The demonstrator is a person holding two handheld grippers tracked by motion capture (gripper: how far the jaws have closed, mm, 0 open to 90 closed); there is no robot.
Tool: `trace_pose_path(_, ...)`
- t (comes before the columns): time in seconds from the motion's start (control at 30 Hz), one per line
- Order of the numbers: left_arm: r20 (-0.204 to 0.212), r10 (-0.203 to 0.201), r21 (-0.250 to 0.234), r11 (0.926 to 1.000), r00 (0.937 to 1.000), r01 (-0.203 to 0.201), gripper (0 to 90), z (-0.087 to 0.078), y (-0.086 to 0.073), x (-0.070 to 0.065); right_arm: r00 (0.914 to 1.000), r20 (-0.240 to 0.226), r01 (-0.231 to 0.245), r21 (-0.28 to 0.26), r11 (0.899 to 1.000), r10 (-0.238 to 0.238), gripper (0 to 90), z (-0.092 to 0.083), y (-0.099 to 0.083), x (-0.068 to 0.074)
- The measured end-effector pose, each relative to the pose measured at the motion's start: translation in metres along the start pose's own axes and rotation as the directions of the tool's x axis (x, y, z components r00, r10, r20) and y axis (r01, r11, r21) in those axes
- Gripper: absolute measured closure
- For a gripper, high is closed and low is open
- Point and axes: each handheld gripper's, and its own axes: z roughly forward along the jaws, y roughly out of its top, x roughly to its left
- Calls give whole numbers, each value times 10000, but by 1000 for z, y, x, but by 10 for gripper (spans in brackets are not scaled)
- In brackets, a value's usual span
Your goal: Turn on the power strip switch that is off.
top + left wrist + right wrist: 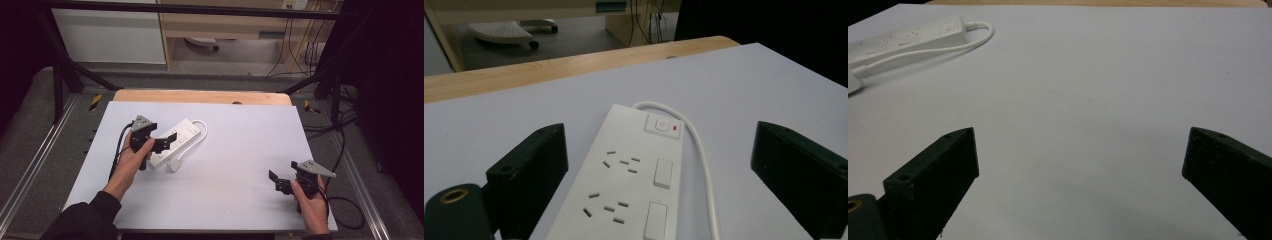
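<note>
Left claw [659, 175] wide above white power strip [629, 185], not gripping; right claw [1080, 185] wide, well apart from strip. Pale grey counter [240, 150]; strip near its left-centre, cord looped.

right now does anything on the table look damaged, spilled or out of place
Nothing stands out. The white power strip lies flat but at an angle on the table, its cord looped beside it and its plug loose on the surface. The left gripper is open over the strip; the right gripper is open over bare table.

White power strip [175, 139] flat on table, cord [201, 127] looped alongside.
</note>
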Motion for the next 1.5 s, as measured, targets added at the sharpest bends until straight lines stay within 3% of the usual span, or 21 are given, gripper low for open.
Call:
trace_pose_path(0.33, -145, 15, -260, 9997, 9999, -19, 81, -35, 4, 9, 10000, 12, 50, 98, 9999, -50, 21, 1, 0, 1)
trace_pose_path(0.67, -35, 129, -328, 9994, 9999, -130, 71, -73, -2, 14, 9999, 68, 80, 146, 9999, -81, 21, 2, 0, 2)
trace_pose_path(1.2, -412, -260, -621, 9978, 9988, 234, 64, -126, -35, 30, 9999, 129, 52, 249, 9997, -56, 21, 4, -1, 2)
trace_pose_path(1.5, -384, -573, -410, 9976, 9976, 557, 65, -147, -60, 32, 9999, 130, 56, 281, 9996, -59, 21, 5, -1, 1)
